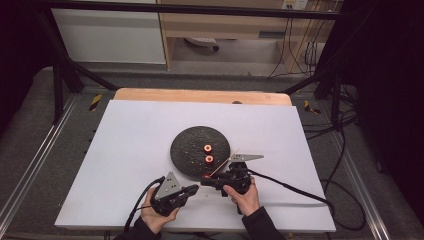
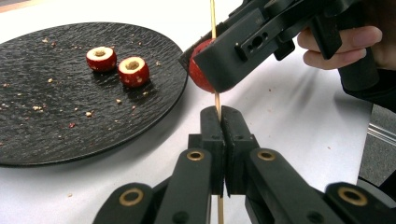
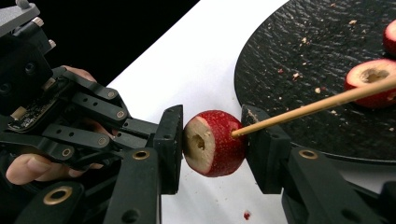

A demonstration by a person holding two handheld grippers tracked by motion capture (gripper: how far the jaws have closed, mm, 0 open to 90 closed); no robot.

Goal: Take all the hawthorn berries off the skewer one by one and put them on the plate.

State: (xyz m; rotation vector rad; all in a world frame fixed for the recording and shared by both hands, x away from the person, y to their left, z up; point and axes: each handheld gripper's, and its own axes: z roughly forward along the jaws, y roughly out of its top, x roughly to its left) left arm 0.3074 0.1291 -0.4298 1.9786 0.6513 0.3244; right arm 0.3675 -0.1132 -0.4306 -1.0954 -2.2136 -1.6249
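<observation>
A red cored fruit [image 3: 219,144] is threaded on a thin wooden skewer [image 3: 317,105]. My right gripper [image 3: 212,140] is shut on this fruit, one pad against each side. Just below the fruit, my left gripper [image 2: 219,116] is shut on the skewer [image 2: 217,100], which stands upright in the left gripper view. In the high view both grippers meet at the near edge of a round black plate [image 1: 187,145], the left gripper [image 1: 197,187] under the right gripper [image 1: 205,179]. Two more cored red fruits [image 2: 101,58] [image 2: 133,71] lie on the plate.
A white sheet [image 1: 130,150] covers the table, with a wooden strip [image 1: 200,95] along its far edge. Crumbs are scattered over the plate [image 3: 327,56]. Cables [image 1: 300,192] trail from the grippers to the right. Black frame bars [image 1: 60,75] stand around the table.
</observation>
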